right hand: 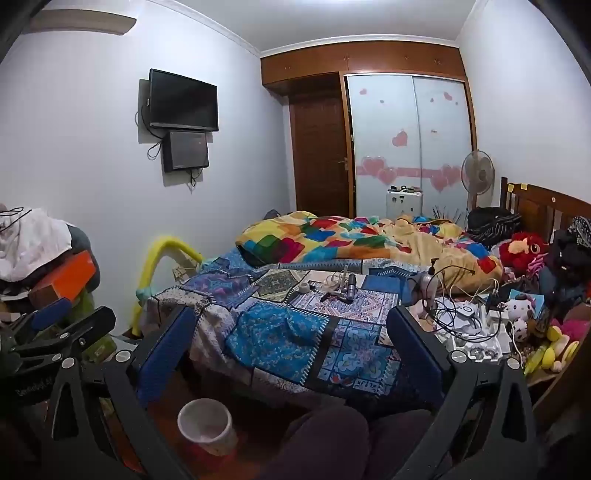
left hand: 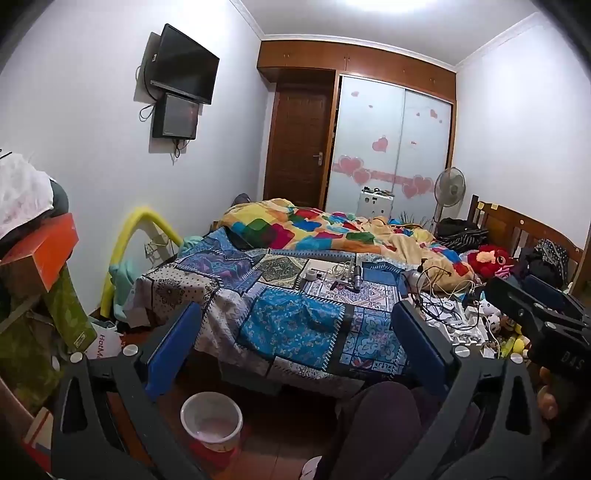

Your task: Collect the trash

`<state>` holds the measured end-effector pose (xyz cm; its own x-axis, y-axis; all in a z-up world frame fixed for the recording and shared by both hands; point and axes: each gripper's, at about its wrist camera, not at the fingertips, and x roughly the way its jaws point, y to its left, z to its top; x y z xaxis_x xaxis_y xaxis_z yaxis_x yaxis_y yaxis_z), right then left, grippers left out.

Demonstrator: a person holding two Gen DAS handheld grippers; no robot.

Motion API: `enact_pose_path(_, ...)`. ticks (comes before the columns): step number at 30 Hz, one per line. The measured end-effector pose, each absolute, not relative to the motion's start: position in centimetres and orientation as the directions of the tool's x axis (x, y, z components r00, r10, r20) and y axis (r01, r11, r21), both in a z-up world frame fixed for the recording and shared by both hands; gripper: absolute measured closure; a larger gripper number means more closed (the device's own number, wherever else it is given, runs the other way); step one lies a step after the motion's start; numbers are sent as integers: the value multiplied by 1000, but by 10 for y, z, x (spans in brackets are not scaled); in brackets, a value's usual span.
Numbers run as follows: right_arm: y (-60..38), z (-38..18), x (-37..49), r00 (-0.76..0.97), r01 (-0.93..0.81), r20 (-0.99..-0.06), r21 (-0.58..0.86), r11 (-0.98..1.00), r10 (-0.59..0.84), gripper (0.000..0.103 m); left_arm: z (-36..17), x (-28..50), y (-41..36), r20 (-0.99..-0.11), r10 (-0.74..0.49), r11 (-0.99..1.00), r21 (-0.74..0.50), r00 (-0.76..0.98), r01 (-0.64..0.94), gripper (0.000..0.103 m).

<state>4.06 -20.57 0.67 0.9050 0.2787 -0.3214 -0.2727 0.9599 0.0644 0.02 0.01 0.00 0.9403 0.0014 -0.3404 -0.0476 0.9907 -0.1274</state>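
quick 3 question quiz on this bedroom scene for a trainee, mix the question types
1. True or false: both grippers are open and hold nothing.
2. Where is the bin? A) on the bed B) on the floor by the bed's foot C) beside the fan
3. Fill in: the tape roll lies on the ____.

Key:
1. True: left gripper and right gripper are open and empty.
2. B
3. bed

Overhead ceiling light [left hand: 373, 5] blows out to white glare; room evenly bright, shadows soft. Strong fisheye bending, dark vignette at corners. Mild compression softness throughout.
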Motion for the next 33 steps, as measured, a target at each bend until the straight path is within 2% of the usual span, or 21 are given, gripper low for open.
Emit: enact_pose_path(33,-202,4,41,901,-275,-329,71,959,282,0,-3,1,-1,-350,3,992,-120,937,-48,0)
